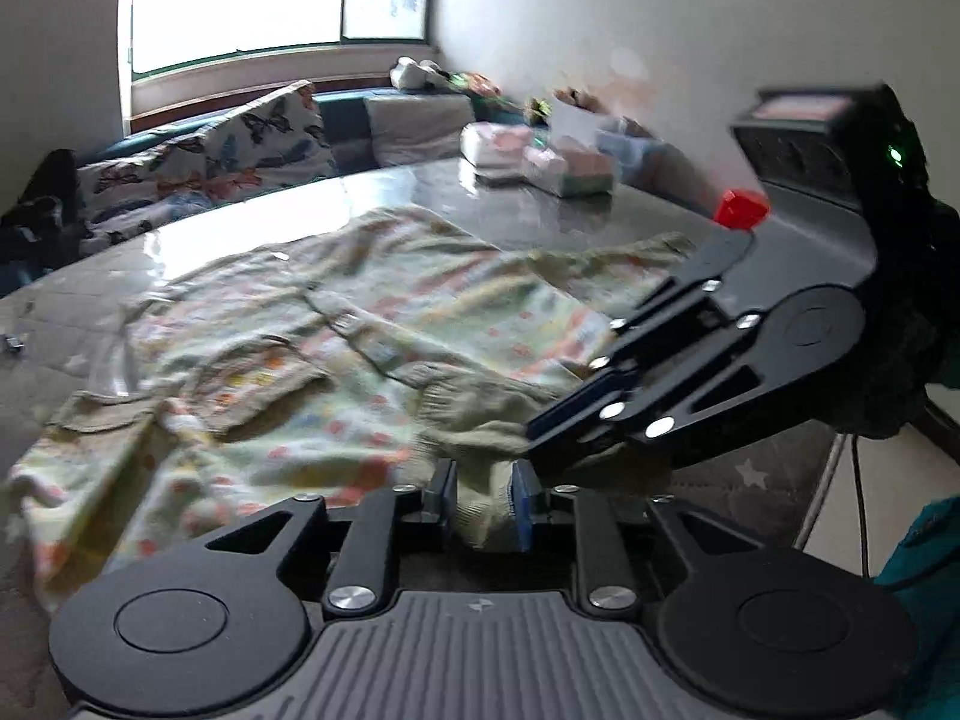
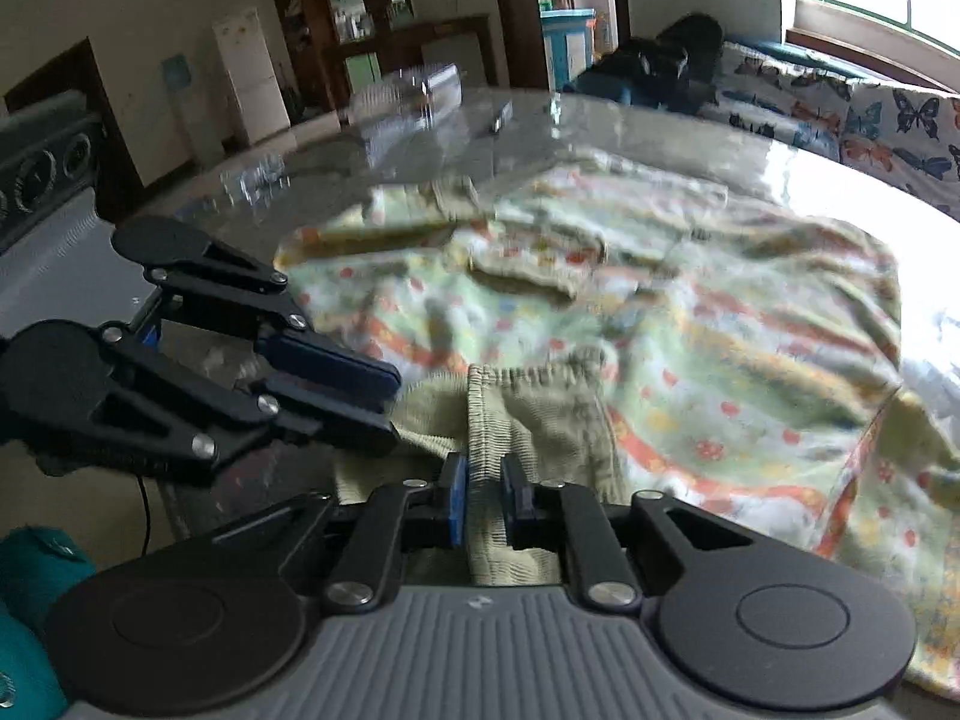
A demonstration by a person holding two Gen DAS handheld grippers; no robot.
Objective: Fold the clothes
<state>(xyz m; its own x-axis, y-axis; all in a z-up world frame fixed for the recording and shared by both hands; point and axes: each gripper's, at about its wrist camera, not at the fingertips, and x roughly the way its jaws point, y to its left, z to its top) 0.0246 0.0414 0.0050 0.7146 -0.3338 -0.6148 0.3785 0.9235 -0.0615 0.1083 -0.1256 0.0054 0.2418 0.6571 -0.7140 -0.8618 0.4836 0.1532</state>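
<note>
Both grippers sit low at the near edge of the glass table (image 1: 420, 198), pointing forward over it and close beside each other. The left gripper (image 1: 485, 507) has its jaws squeezed on a fold of pale green ribbed cloth, which pokes up between the blue pads (image 1: 521, 510). The right gripper (image 2: 483, 501) does the same: its jaws are clamped on the stretchy ribbed waistband (image 2: 528, 396) of the garment (image 1: 288, 360), and the band runs straight up out of the jaws. In the left view the right gripper comes in from the right side, tilted, with its tips on the same bunched edge. In the right view the left gripper comes in from the left, just beside the waistband. The garment is light green with small red, orange and yellow flowers, and it spreads out rumpled on the table ahead of both sets of jaws. Both pictures are blurry, so the small things far back on the table are hard to make out. The garment's far right part is cut off in the right view.
</note>
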